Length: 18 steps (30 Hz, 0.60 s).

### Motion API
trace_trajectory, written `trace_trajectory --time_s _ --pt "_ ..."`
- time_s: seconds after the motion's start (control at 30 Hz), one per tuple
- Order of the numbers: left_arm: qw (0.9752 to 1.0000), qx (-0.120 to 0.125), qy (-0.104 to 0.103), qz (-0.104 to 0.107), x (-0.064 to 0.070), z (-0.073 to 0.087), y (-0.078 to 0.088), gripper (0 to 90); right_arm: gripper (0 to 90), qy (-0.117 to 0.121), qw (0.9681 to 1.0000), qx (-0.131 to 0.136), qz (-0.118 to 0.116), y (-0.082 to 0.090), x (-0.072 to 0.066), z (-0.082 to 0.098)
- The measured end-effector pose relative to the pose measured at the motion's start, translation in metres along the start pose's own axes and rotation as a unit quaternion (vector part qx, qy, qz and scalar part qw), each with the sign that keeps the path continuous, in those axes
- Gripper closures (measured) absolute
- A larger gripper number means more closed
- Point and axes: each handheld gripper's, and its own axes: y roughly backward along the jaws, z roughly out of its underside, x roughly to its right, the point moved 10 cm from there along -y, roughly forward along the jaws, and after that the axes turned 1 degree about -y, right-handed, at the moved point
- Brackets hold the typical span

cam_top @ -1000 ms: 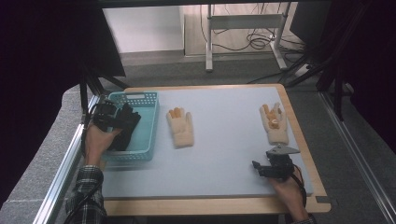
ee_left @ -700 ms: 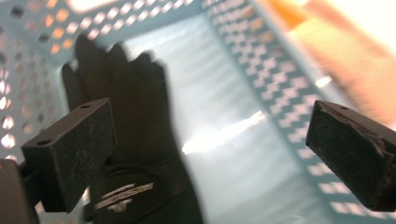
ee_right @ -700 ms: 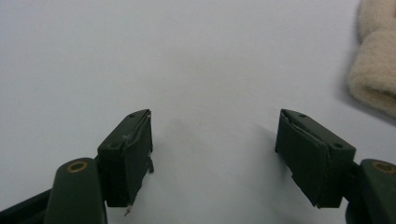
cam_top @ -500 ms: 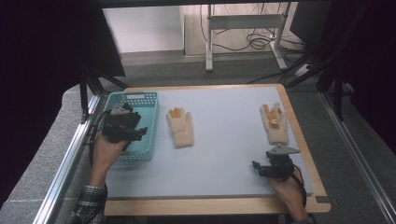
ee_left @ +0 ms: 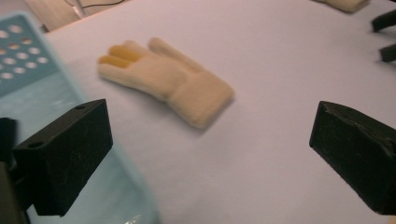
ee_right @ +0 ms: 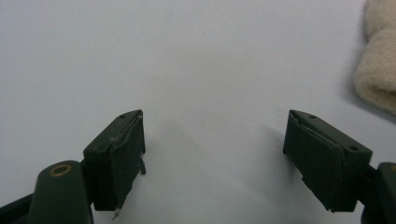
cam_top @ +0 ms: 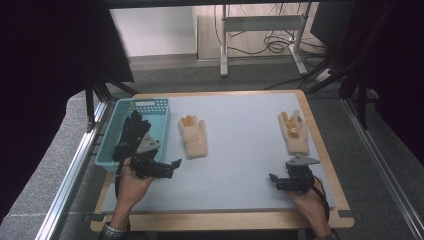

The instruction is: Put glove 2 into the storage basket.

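Basically pale tabletop [cam_top: 240,165] w/ wood edge, dark room, cables behind.

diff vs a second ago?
Left gripper left the blue basket toward the near glove; something dark lies in the basket. Both grippers' jaws have just been opening, nothing between them. Right gripper, both gloves and the far glove stayed put.
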Motion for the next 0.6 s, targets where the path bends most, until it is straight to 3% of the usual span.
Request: trace_trajectory --time_s 0.13,0.27,0.37,0.6 --pt "0.9997 -0.016 -0.014 0.007 0.023 0.019 -0.015 0.0 20.2 0.0 1.0 -0.001 0.001 0.0 0.0 0.0" --pt "0.9988 -0.04 -0.027 0.004 0.036 0.039 -0.032 0.0 20.2 0.0 1.0 -0.001 0.002 0.0 0.0 0.0" --pt "0.9984 -0.051 -0.025 0.006 0.04 0.051 -0.042 0.0 20.2 -0.001 1.0 -0.001 0.002 0.0 0.0 0.0" --pt "0.9964 -0.08 -0.026 -0.014 0.038 0.077 -0.06 0.0 20.6 -0.003 1.0 -0.001 0.0 0.0 0.0 0.0"
